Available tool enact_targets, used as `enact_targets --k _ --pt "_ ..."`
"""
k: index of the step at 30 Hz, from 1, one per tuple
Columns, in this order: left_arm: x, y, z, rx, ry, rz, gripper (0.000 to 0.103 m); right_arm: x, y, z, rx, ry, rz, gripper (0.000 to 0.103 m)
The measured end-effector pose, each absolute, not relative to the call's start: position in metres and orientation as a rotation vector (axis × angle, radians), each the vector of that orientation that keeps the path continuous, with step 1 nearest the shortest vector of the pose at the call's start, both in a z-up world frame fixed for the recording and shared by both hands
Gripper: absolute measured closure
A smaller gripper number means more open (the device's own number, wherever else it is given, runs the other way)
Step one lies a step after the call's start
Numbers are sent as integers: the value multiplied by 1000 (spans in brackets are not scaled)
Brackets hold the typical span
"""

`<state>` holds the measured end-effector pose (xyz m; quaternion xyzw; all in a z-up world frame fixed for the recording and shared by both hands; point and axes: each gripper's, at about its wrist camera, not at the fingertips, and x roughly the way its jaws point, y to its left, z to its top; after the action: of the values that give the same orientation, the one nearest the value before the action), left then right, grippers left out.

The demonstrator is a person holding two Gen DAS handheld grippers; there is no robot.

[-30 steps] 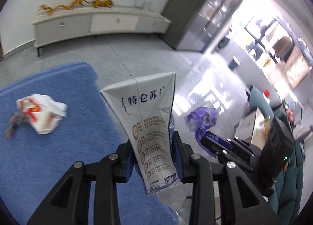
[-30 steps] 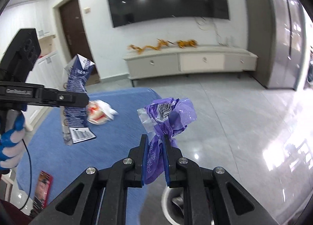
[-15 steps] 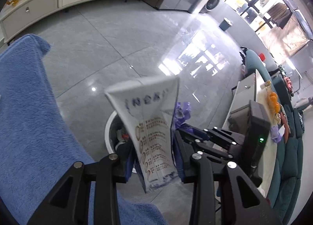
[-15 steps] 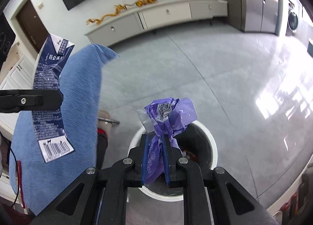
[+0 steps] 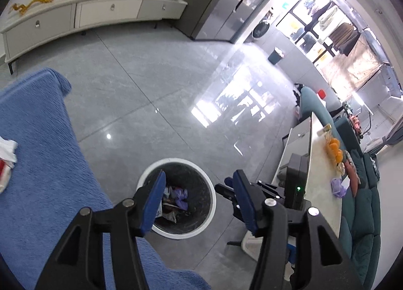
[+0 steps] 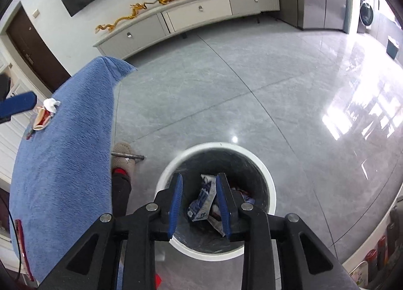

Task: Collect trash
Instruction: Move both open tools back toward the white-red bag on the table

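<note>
White-rimmed bin (image 6: 264, 171): one carton (image 6: 204, 198), one purple wrapper (image 5: 181, 195).

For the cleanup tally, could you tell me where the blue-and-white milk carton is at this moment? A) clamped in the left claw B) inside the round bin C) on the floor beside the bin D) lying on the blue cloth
B: the milk carton lies among the rubbish inside the bin, and nothing is between the opening jaws of either claw.

White-and-red crumpled wrapper (image 5: 6, 161) on blue towel-covered table (image 5: 42, 164): cut off by left frame edge in left wrist view. Round white-rimmed, black-lined trash bin (image 6: 267, 179): near rim hidden behind gripper fingers. Contents a jumble; purple scrap (image 5: 181, 196) too small to identify.
</note>
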<state>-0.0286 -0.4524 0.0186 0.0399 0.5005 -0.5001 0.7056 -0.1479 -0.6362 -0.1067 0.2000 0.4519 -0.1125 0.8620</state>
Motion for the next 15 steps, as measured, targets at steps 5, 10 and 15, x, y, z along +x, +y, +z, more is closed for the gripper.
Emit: enact_targets --k 5,10,15 --pt "-3 -402 61 27 1026 -1077 49 -135 -625 -71 377 882 -218 77" --pt "23 -347 99 -12 941 -1033 49 -122 -601 -25 332 809 -192 77" --pt "51 -277 134 -30 852 -965 49 -107 -568 14 278 753 -141 77"
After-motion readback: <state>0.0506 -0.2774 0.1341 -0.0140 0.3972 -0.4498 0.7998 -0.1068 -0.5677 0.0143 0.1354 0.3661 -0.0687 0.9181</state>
